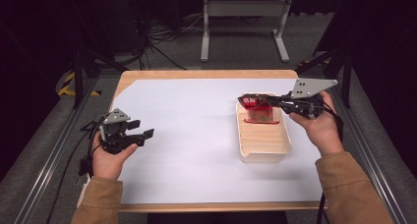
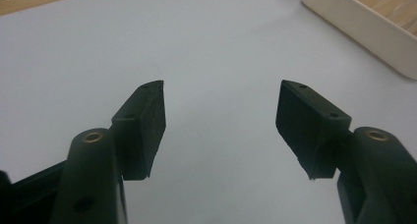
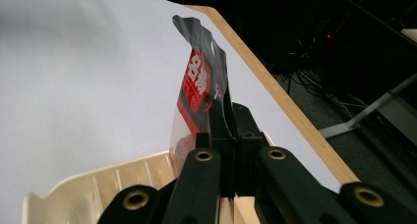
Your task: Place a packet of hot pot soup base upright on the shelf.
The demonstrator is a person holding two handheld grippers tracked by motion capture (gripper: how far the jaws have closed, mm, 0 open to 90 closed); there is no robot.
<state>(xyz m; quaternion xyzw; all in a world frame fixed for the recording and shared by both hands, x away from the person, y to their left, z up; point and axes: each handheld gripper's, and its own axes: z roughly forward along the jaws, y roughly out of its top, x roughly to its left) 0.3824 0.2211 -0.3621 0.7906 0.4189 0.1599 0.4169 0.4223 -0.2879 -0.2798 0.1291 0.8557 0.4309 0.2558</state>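
A red and black packet (image 1: 257, 107) hangs over the far end of a cream tray (image 1: 281, 146) at the right of the table. My right gripper (image 1: 269, 100) is shut on the packet's top edge, its jaws pointing left. In the right gripper view the packet (image 3: 199, 81) stands up from between the closed jaws, above the tray's rim (image 3: 98, 182). My left gripper (image 1: 142, 133) rests low over the white sheet at the left, open, with nothing between its fingers (image 2: 142, 121); the left gripper view shows bare sheet under my left gripper (image 2: 221, 123).
A white sheet (image 1: 187, 140) covers most of the wooden table (image 1: 196, 73). The tray's corner (image 2: 373, 32) appears at the top right of the left gripper view. Beyond the table stand a grey metal frame (image 1: 243, 22) and cables on the floor.
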